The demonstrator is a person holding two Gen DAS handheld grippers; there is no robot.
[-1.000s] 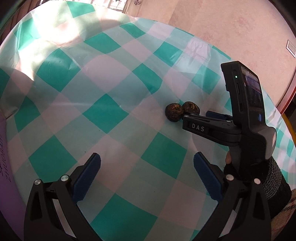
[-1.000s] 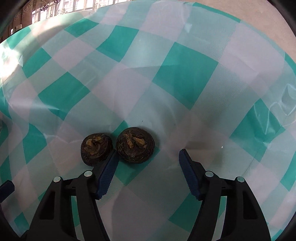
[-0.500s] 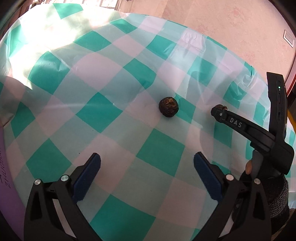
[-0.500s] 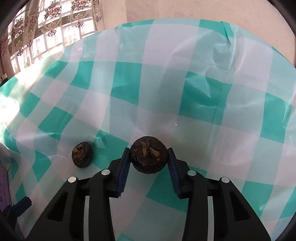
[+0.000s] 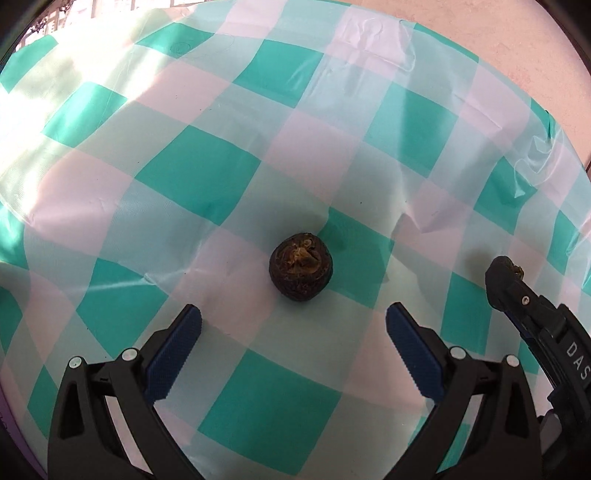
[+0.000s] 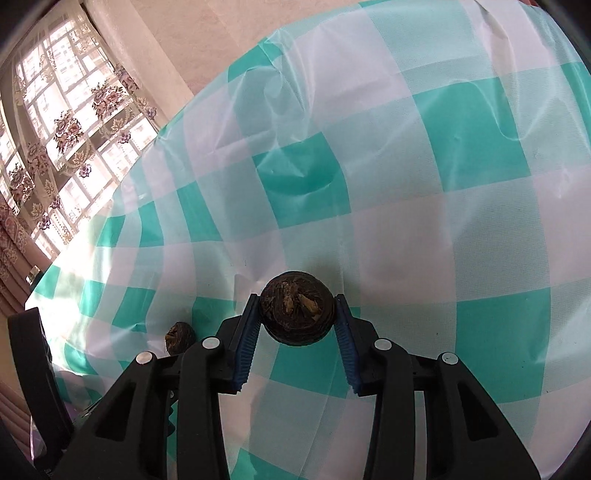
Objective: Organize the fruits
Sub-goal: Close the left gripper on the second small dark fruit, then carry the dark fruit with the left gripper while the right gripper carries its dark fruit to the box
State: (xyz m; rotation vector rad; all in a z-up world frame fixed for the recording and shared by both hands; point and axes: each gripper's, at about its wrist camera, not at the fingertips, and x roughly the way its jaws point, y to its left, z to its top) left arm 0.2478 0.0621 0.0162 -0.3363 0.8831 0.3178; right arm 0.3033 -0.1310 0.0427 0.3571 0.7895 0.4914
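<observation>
A dark brown round fruit (image 5: 300,271) lies on the green-and-white checked tablecloth (image 5: 192,181). My left gripper (image 5: 293,321) is open, its blue pads a short way in front of this fruit, which sits between and just beyond the fingertips. My right gripper (image 6: 296,312) is shut on a second dark brown fruit (image 6: 296,306) and holds it above the cloth. In the left wrist view the right gripper's tip with that fruit (image 5: 511,264) shows at the right edge. The lying fruit also shows in the right wrist view (image 6: 180,335), low left behind a finger.
The tablecloth (image 6: 443,184) covers the whole table and has wrinkles near its far edge. A window with patterned curtains (image 6: 55,129) is at the left. A pale wall (image 5: 480,33) lies beyond the table.
My right gripper closed on one of the two fruits, lifted it and carried it off to the right. My left gripper moved in closer to the remaining fruit.
</observation>
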